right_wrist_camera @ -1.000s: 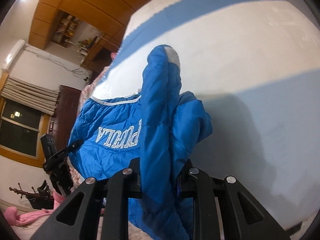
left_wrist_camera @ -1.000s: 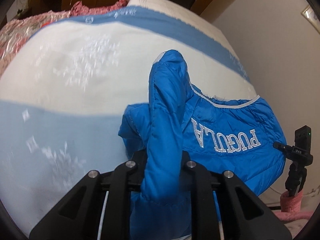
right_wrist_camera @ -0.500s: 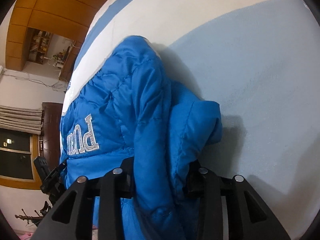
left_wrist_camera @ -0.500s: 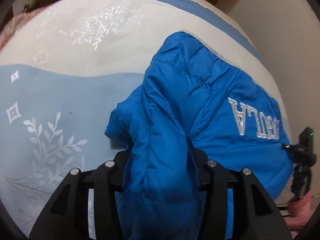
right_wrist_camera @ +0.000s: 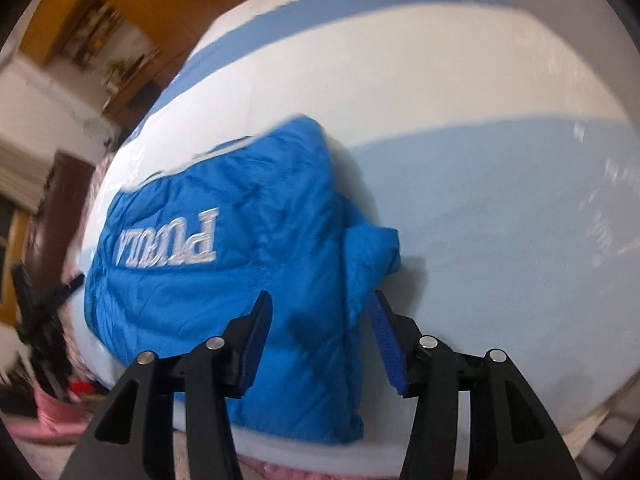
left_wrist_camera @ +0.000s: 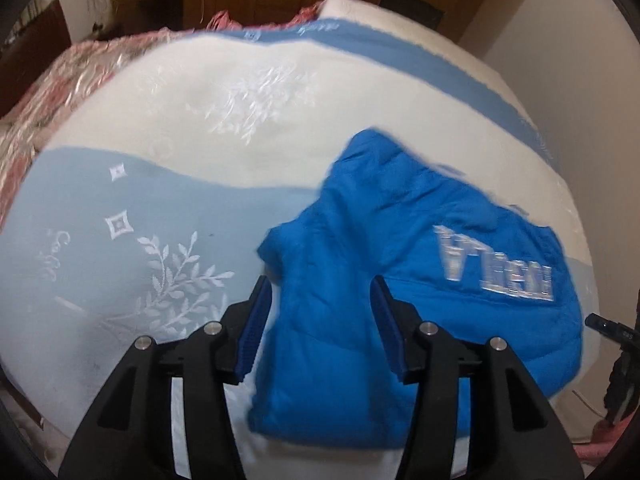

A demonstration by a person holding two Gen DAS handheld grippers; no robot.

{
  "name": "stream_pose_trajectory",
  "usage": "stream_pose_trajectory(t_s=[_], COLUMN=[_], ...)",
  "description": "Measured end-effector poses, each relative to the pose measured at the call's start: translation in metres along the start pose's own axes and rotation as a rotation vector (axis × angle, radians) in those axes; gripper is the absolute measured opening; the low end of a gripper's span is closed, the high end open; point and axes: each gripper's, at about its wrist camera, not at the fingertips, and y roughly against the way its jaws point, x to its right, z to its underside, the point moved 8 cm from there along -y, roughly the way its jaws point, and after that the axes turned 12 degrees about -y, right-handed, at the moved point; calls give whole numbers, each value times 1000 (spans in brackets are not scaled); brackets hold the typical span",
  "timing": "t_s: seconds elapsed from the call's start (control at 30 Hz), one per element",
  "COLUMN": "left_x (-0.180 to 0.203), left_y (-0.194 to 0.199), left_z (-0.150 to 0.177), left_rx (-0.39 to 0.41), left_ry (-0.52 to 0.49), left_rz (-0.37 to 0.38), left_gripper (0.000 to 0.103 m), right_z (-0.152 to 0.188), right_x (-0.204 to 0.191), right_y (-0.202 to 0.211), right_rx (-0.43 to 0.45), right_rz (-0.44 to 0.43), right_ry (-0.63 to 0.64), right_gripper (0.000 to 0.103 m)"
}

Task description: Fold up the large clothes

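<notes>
Blue jacket (left_wrist_camera: pixel 400 280) lies on the bed (left_wrist_camera: pixel 160 140) below both tools, left (left_wrist_camera: pixel 320 320) and right (right_wrist_camera: pixel 320 328), their jaws just opened, gripping nothing.

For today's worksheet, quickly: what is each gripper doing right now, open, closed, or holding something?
Left gripper: open, jaws just opened; blue jacket lies between them, not gripped.
Right gripper: open, jaws just opened; jacket below, not gripped.

We see one blue quilted puffer jacket (left_wrist_camera: pixel 404 280) lying folded on the bed, near its front edge. It sits mostly flat, straddling the pale blue and white bands. White embroidered lettering shows on the upper face, upside down to us, reading roughly PUGULA in the right wrist view (right_wrist_camera: pixel 224 264). A sleeve end bulges out at one side. White trim runs along the far edge.
</notes>
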Motion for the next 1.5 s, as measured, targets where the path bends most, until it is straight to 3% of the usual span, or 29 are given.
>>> stream_pose_trajectory(t_s=[0.2, 0.37, 0.53, 0.67, 0.77, 0.9, 1.03, 1.3, 1.5], left_x=[60, 79, 76, 77, 89, 107, 105, 102, 84], left_y=[-2, -33, -61, -59, -43, -32, -55, -72, -47], left_z=[3, 23, 42, 40, 32, 29, 44, 46, 37], left_rx=[-19, -68, -83, -106, -91, -62, -123, -129, -119], left_ry=[-102, -116, -137, -123, -108, -166, -173, -208, -134], left_rz=[-20, -22, -42, -66, -35, -30, -32, -35, 5], left_gripper=[51, 51, 53, 51, 52, 53, 54, 55, 55], right_z=[8, 23, 40, 39, 33, 33, 43, 49, 41], right_x=[-38, -39, -26, -34, -49, -68, -64, -70, -62], right_y=[1, -26, -61, -59, -40, -33, -63, -83, -61], right_rx=[-26, -70, -77, -57, -22, -16, -90, -52, -68], right_rz=[21, 5, 56, 127, 83, 52, 107, 188, 87], right_ry=[117, 125, 153, 199, 204, 230, 211, 239, 144], right_gripper=[45, 44, 41, 41, 42, 42, 42, 42, 42])
